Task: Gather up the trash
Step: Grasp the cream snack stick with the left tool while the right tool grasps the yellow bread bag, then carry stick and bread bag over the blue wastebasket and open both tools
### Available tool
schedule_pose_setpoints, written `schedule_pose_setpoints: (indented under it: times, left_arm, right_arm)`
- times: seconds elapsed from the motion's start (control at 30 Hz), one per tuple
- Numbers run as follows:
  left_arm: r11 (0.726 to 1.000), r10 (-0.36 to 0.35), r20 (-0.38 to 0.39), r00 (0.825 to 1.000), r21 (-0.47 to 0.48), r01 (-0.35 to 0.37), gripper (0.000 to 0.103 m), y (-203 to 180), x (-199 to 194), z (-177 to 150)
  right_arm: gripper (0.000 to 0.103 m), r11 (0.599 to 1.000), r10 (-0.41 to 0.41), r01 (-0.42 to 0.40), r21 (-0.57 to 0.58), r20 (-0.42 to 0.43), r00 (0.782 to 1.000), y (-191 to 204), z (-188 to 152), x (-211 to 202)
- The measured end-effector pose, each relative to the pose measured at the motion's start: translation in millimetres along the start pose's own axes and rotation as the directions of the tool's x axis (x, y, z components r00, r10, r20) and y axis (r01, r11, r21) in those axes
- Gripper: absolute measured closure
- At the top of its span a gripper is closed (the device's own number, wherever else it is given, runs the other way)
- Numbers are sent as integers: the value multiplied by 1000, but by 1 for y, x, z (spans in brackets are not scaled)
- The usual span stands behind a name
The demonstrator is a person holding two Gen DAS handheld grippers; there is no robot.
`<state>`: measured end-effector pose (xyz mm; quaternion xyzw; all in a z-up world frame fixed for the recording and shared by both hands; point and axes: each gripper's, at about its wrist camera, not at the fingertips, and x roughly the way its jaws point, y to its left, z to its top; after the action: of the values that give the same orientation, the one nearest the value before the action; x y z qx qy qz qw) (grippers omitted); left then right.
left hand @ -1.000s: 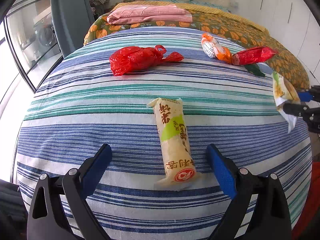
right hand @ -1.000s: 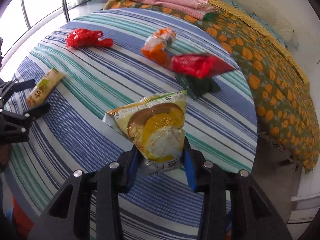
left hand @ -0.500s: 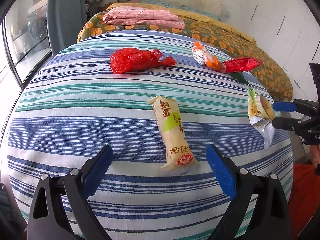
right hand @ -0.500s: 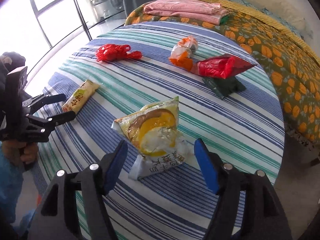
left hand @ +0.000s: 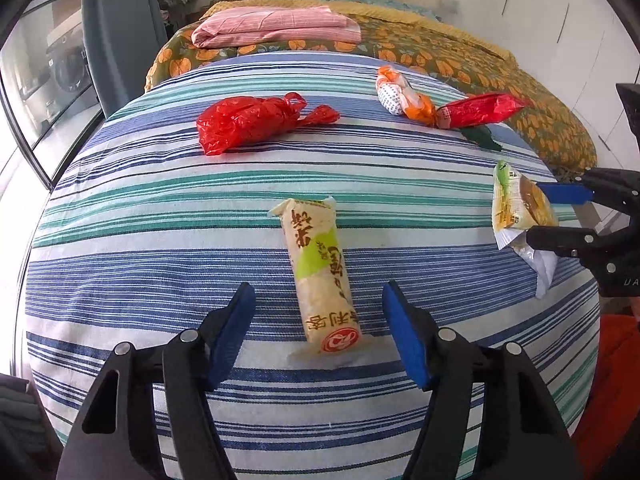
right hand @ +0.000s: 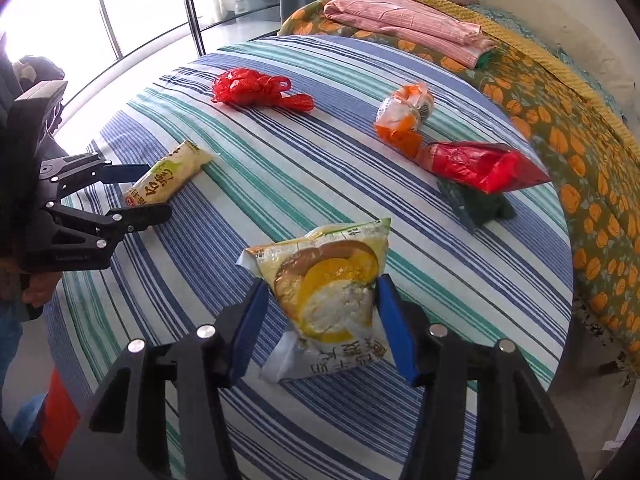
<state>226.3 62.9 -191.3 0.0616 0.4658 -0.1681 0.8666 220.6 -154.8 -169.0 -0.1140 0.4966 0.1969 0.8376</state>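
Standing upright between blue pads: crinkled yellow-green snack packet point(right hand: 332, 280).

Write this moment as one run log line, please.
left gripper: closing around rice cracker pack, not touching | right gripper: closing on yellow snack packet | striped sheet

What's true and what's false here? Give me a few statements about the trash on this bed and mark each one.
1. The red plastic bag lies on the striped sheet. True.
2. The left tool is clamped on the long cream snack wrapper. False: its jaws, which have just been closing, flank the wrapper without touching it.
3. A folded pink cloth rests on the floral cover. True.
4. The red foil bag sits right beside the red plastic bag. False: it lies across the sheet, next to the orange-and-white wrapper.
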Motion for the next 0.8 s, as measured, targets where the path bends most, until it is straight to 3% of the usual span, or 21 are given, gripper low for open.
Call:
schedule_pose_setpoints:
  times: [0.13,0.2,0.23,0.27,0.53,0.67,0.8]
  left_arm:
    - [999,34,-6,999,16,-34,48,-9,1,0]
    - [998,55,-4,998,22,-55,59,-11,1,0]
    - [998,63,-1,998,23,-63,71,-12,0,0]
    - [998,62,-3,998,19,-62,77,-12,0,0]
    - [1000,17,37,999,10,-17,83,-39,-23,1]
    - [997,-64,66,996,47,61,83,-82,-39,7]
    - [981,-170,75,983,109,161,83,-142,-49,8]
  right_arm:
    - [58,1000,-1,1,-5,1,1000,0,-1,0]
    - [62,1000,-7,7,1,5,1000,-1,-2,0]
    - [70,1000,-13,13,8,6,1000,-2,-2,1]
    - [71,1000,-17,17,18,9,1000,-3,-3,0]
    - [74,979,51,-77,191,135,990,-38,-30,-41]
    - [74,954,60,-112,279,189,980,-68,-64,-75]
    - [74,922,17,-99,375,215,976,-103,-113,-103]
